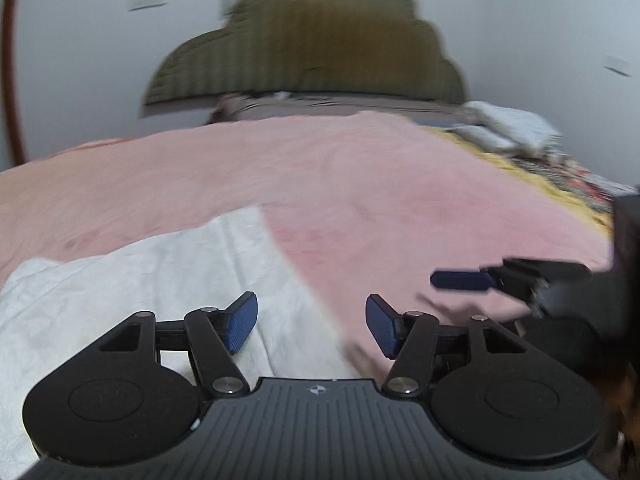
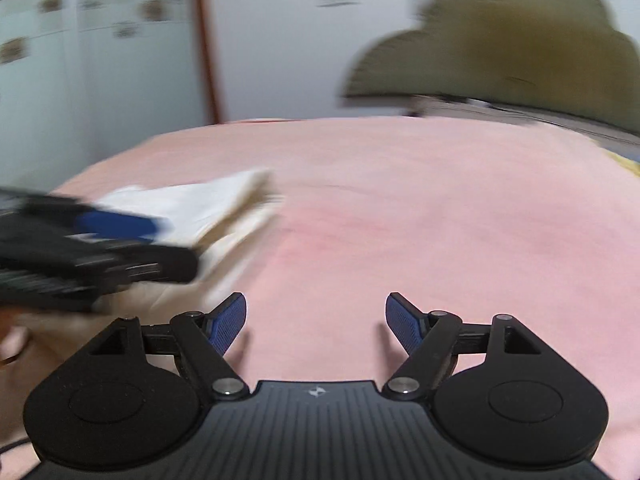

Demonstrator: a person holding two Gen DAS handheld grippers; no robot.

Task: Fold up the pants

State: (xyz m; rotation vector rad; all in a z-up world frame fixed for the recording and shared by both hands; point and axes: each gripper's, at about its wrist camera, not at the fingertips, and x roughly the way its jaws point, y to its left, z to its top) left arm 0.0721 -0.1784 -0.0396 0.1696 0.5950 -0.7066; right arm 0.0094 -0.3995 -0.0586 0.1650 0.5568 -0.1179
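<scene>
White pants (image 1: pixel 152 280) lie in a flat folded stack on the pink bed cover, at the lower left of the left wrist view. My left gripper (image 1: pixel 312 326) is open and empty, low over the right edge of the pants. In the right wrist view the pants (image 2: pixel 200 208) show at the left, with a cream layer under the white one. My right gripper (image 2: pixel 316 326) is open and empty over bare pink cover, to the right of the pants. The left gripper (image 2: pixel 116 224) shows blurred in the right wrist view, and the right gripper (image 1: pixel 464 280) in the left wrist view.
The pink cover (image 1: pixel 360 184) spreads across the bed. An olive padded headboard (image 1: pixel 312 40) stands at the far end against a white wall. Patterned and yellow bedding (image 1: pixel 560 176) lies at the far right. A white wardrobe (image 2: pixel 80 60) stands to the left.
</scene>
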